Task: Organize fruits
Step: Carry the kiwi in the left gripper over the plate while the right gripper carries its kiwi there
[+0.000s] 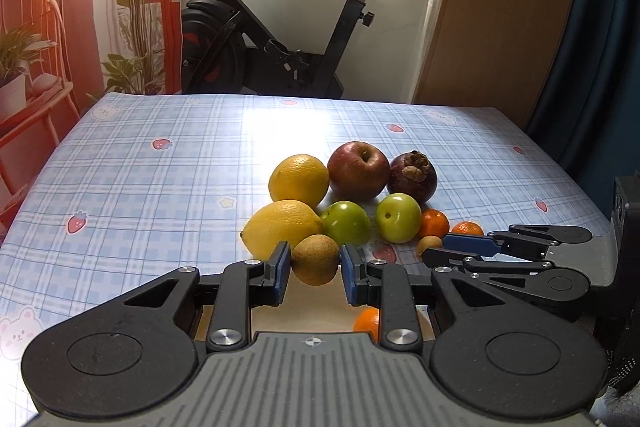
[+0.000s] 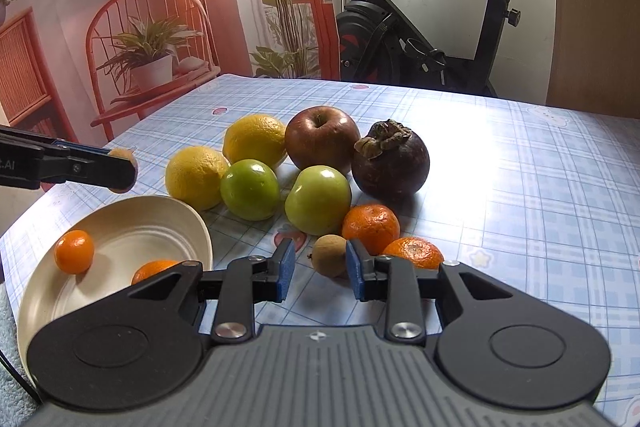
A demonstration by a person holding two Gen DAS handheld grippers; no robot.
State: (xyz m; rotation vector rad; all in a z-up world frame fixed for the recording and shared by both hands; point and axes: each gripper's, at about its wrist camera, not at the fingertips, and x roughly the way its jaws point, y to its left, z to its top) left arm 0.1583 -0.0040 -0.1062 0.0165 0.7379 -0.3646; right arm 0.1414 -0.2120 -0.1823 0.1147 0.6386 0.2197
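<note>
Left hand-held gripper (image 1: 315,271) clamps a small brown round fruit (image 1: 315,259) lifted above the cream bowl (image 2: 120,227); right hand-held gripper (image 2: 320,269), jaws narrowed but gripping nothing, frames another brown fruit (image 2: 330,255) at the pile's six o'clock.

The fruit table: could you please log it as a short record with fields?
left gripper: shut on a small brown fruit, above the plate
right gripper: jaws around another small brown fruit on the tablecloth, left pad not touching it
plate: cream, holds two small oranges
on the cloth: two lemons, two green fruits, red apple, mangosteen, two mandarins
</note>
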